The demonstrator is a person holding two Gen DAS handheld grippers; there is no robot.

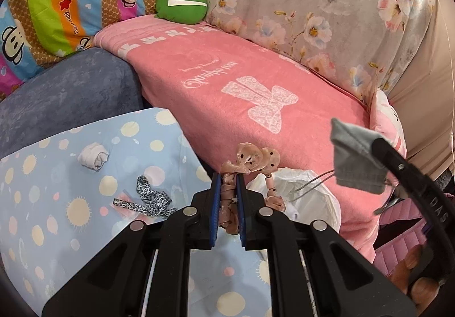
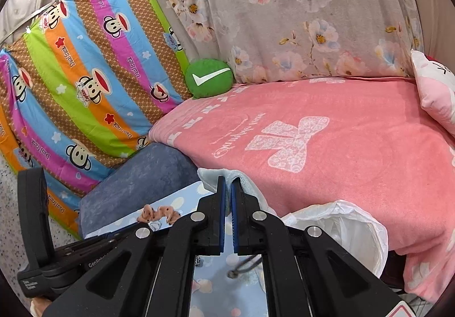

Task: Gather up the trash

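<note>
Polka-dot blue tabletop (image 1: 57, 203) with crumpled tissue (image 1: 93, 157) and leopard strip (image 1: 148, 200) at left, pink-blanketed bed (image 1: 241, 75) behind; left claw (image 1: 228, 183) clamped on beige dotted wrapper (image 1: 250, 157), white bag (image 1: 307, 194) just right; right claw (image 2: 228, 186) clamped on grey cloth (image 1: 355, 157).

Ahead of both tools: broad pink towel-covered seat (image 1: 256, 66) lies open. Open white plastic bag (image 2: 349, 226) sits just right; grey-blue velvet cushion (image 2: 142, 174) blocks left.
</note>
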